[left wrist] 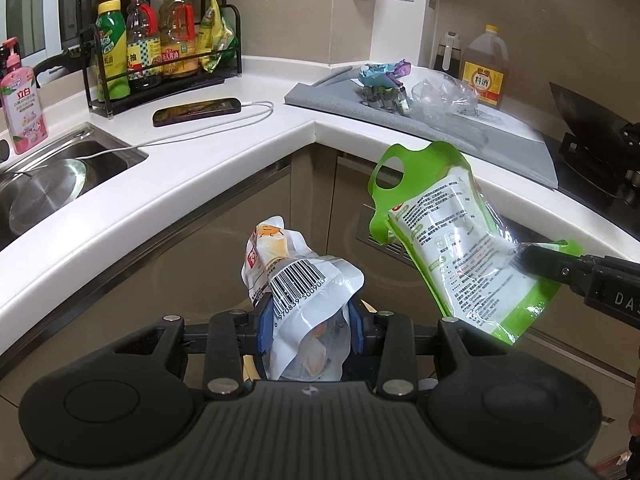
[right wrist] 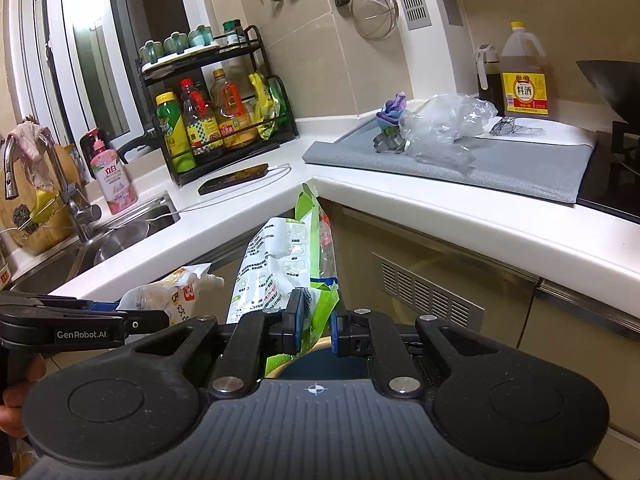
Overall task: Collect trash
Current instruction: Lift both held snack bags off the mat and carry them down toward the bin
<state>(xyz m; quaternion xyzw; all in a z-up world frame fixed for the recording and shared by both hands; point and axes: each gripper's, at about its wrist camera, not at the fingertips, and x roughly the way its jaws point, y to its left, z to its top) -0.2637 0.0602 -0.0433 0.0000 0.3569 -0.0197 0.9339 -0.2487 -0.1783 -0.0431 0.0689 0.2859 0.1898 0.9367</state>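
Left wrist: left gripper [left wrist: 311, 322] clamps crumpled white barcode pouch [left wrist: 304, 280] between my jaws | right wrist: right gripper [right wrist: 316, 326] pinches green-edged printed refill bag [right wrist: 280, 268] by its corner, dark bin mouth [right wrist: 320, 364] just under jaws | I'd centre both over it before letting go.

wok [right wrist: 612, 88] cut off at right edge, pouch [right wrist: 288, 264] print too small

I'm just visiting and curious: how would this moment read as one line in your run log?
task: collect trash | left gripper: shut on white pouch | right gripper: shut on green pouch | both off the counter
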